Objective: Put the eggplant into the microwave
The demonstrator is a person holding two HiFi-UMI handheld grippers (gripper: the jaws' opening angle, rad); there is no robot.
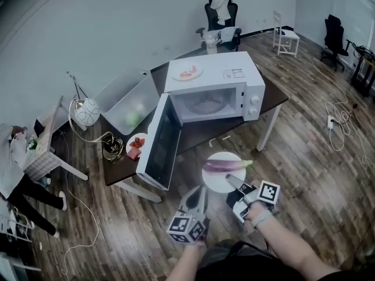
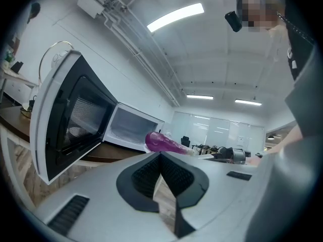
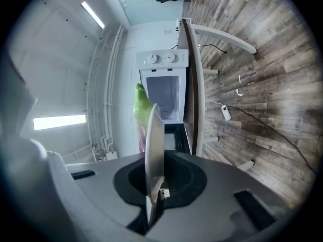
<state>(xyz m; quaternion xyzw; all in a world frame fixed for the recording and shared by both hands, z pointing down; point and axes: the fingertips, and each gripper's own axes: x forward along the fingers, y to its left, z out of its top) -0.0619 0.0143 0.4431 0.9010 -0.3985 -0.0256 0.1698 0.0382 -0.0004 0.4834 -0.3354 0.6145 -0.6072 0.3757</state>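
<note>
the right gripper (image 1: 231,181) is clamping narrowly on the near right rim of a white plate (image 1: 215,181), holding it level above the wooden floor (image 1: 304,151), just near of the dark table (image 1: 278,95). the purple eggplant (image 1: 225,165) is lying across the plate's far side, its green end pointing right. the left gripper (image 1: 200,196) is hanging just beside the plate's near left edge, its jaws meeting tip to tip with nothing between them. the white microwave (image 1: 234,78) is standing on the table beyond the plate, its door (image 1: 159,148) hanging wide open to the left.
</note>
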